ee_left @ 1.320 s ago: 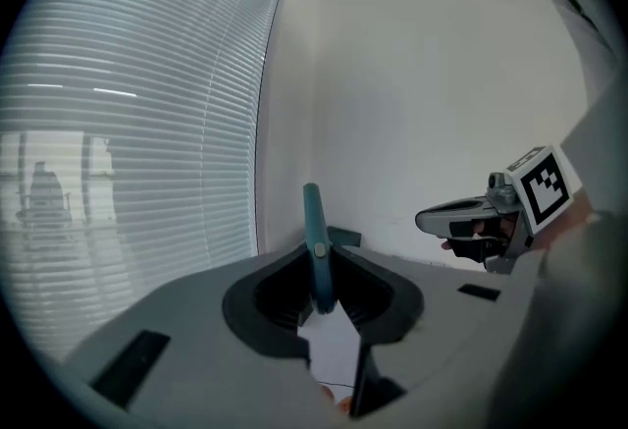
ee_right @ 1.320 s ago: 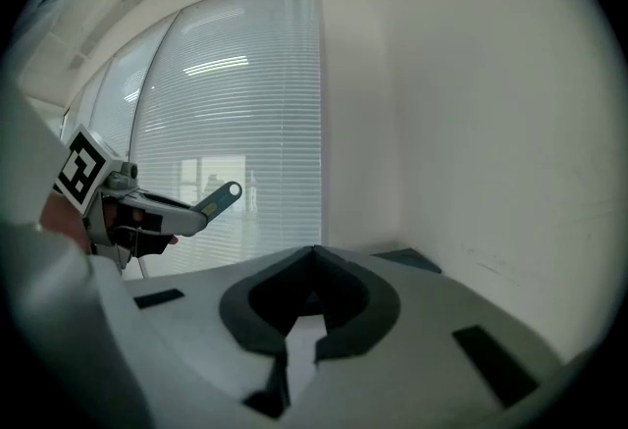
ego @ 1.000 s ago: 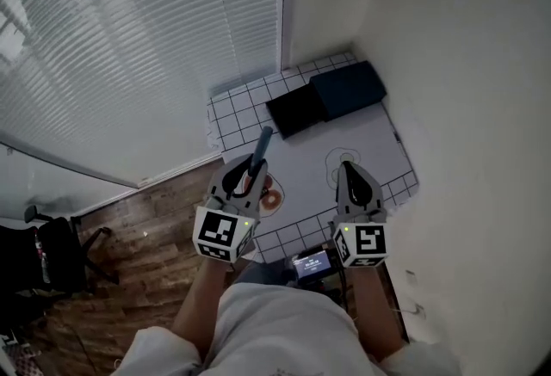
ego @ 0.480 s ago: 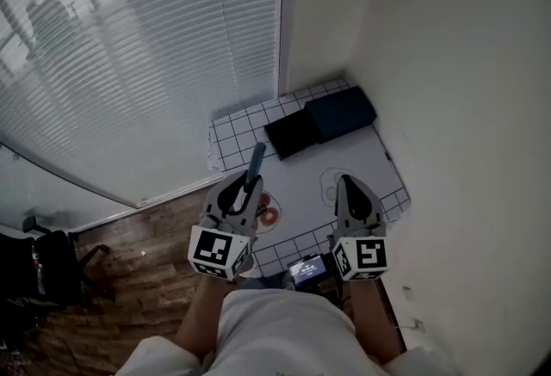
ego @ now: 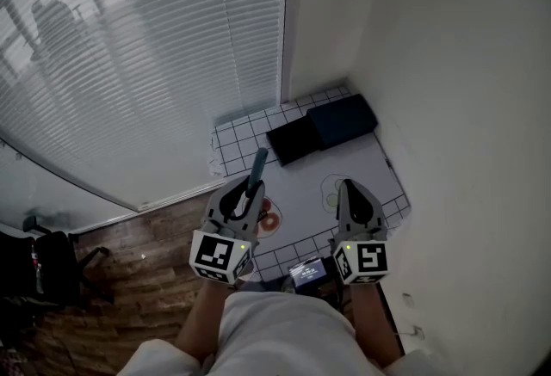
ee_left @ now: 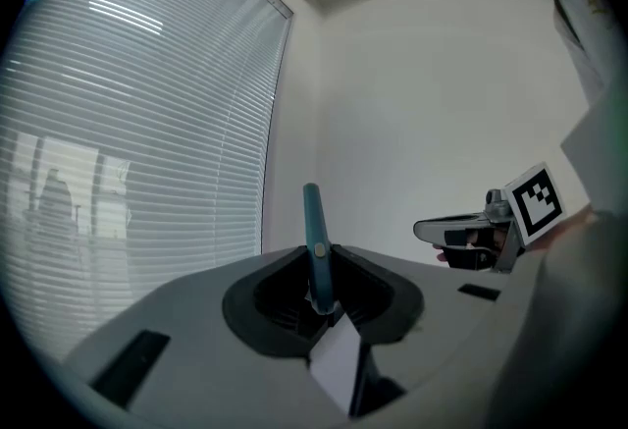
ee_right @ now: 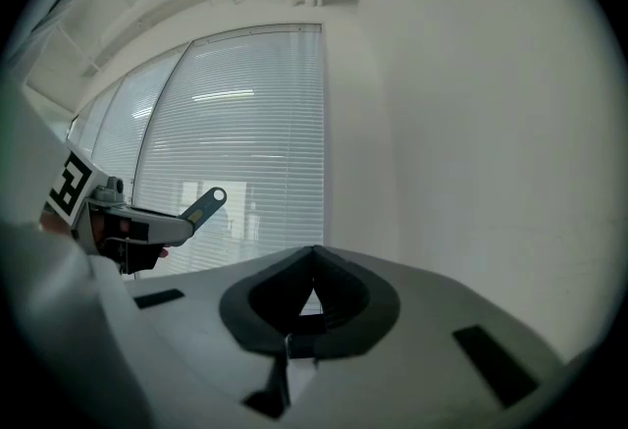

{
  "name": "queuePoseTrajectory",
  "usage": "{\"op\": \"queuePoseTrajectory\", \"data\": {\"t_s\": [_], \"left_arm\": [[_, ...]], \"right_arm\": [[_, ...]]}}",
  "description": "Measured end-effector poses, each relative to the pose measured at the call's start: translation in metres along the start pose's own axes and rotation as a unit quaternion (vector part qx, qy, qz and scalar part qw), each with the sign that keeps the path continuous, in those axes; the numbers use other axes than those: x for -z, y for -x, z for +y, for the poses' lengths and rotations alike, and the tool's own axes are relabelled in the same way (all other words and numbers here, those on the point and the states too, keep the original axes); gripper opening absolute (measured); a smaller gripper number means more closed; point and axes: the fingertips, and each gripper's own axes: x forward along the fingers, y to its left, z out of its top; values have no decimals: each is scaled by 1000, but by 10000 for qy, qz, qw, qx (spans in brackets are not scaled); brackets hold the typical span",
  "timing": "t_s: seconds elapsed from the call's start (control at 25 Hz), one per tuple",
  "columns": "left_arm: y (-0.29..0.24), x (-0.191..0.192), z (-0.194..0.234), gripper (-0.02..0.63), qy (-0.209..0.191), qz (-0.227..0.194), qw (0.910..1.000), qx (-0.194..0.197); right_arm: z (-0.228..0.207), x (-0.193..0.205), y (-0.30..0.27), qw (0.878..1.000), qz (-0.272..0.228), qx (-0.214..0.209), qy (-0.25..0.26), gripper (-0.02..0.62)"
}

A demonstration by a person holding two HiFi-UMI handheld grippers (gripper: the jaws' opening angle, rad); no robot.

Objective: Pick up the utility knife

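Pick looks done on my end: left gripper (ego: 242,194) clamped on utility knife (ee_left: 315,239), handle poking out ahead of jaws, clear of table (ego: 303,178) below. Right gripper (ego: 350,194) pinched closed, empty. Only holding left, I reckon.

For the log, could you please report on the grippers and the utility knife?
Left gripper shut on utility knife, knife sticking out ahead. Right gripper shut, empty. Both held level over the table; nothing in the way.
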Motion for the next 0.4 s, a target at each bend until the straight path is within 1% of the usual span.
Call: {"op": "queuePoseTrajectory", "data": {"t_s": [0.2,0.4], "left_arm": [[0,0,1,79,-3,-4,10000,8],[2,-15,2,80,-45,-150,9999,26]], "right_arm": [[-1,1,2,10000,31,20,34,6],[-1,-2,1,10000,-12,64,28,6]]}}
